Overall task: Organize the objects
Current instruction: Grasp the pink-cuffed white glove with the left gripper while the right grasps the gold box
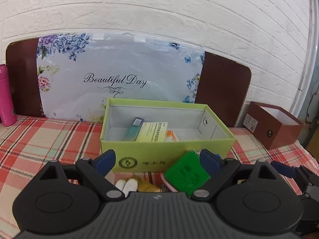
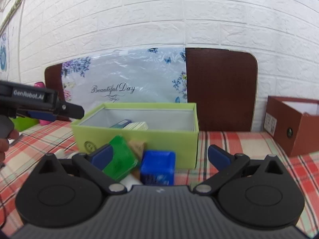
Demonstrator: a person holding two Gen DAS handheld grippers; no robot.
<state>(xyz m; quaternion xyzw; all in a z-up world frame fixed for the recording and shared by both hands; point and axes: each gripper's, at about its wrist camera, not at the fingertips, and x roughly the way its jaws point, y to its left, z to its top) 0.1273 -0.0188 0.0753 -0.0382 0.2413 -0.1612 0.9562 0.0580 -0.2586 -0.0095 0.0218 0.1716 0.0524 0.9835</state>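
Plainly light and rigid, the green box and blue box suit flat-side grips by the wide-open, empty left gripper and right gripper.

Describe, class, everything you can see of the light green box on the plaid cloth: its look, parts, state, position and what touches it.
The light green box is an open, lidless rectangular box, seemingly cardboard, with a pale grey lining and a round dark emblem printed on its front wall. It sits upright on the plaid cloth, before a floral bag. Inside lie a teal carton, a yellowish packet and something orange and white. A green block and other small items lie close before its front wall; contact is unclear.
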